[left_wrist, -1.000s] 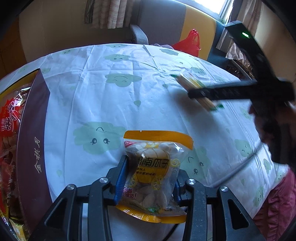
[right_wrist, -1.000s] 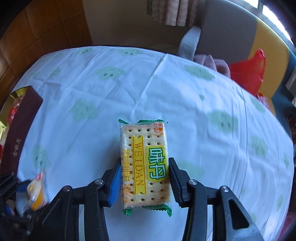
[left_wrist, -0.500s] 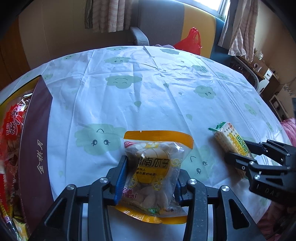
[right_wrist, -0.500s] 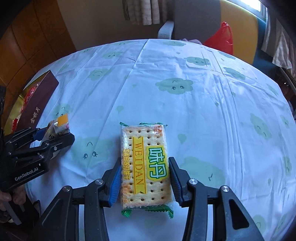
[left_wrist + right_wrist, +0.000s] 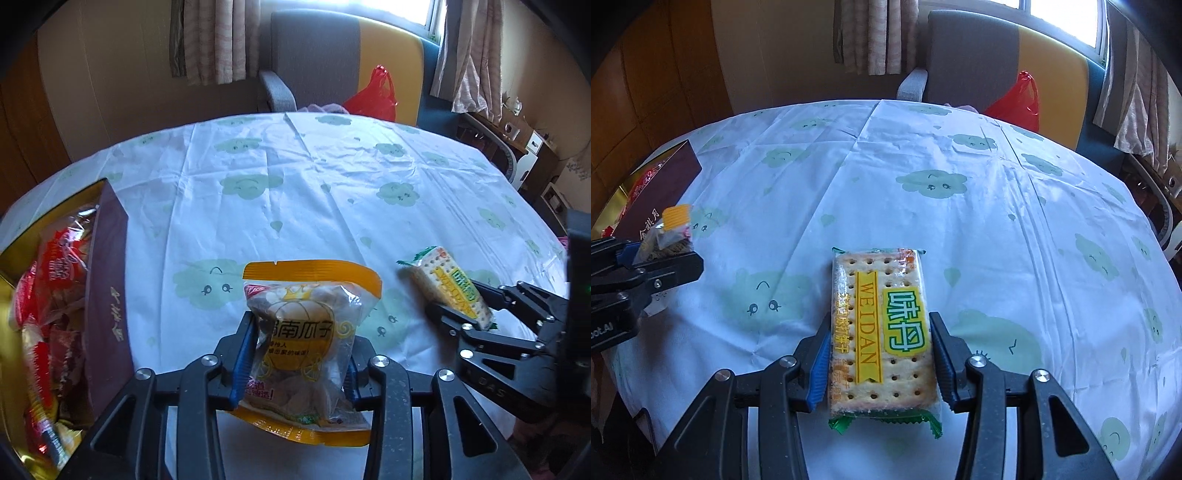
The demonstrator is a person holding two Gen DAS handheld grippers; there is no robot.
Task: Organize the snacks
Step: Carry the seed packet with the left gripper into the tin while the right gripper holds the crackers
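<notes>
At six o'clock the left gripper (image 5: 301, 354) clamps a soft, crinkly seed pouch (image 5: 308, 343) (orange-trimmed, likely light, slippery); the right gripper (image 5: 879, 363) pinches a stiff cracker pack (image 5: 881, 332) across its sides, probably brittle. Both are above the tablecloth (image 5: 332, 192); the snack box (image 5: 55, 302) waits at nine o'clock.

"WEIDAN" on cracker pack (image 5: 882, 332); "南瓜子" on seed packet (image 5: 308, 332).

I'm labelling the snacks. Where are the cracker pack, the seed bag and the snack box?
cracker pack (image 5: 882, 332): right wrist view, middle of the wrapper front.
seed bag (image 5: 306, 339): left wrist view, on the printed label.
snack box (image 5: 109, 280): left wrist view, maroon side wall.
</notes>
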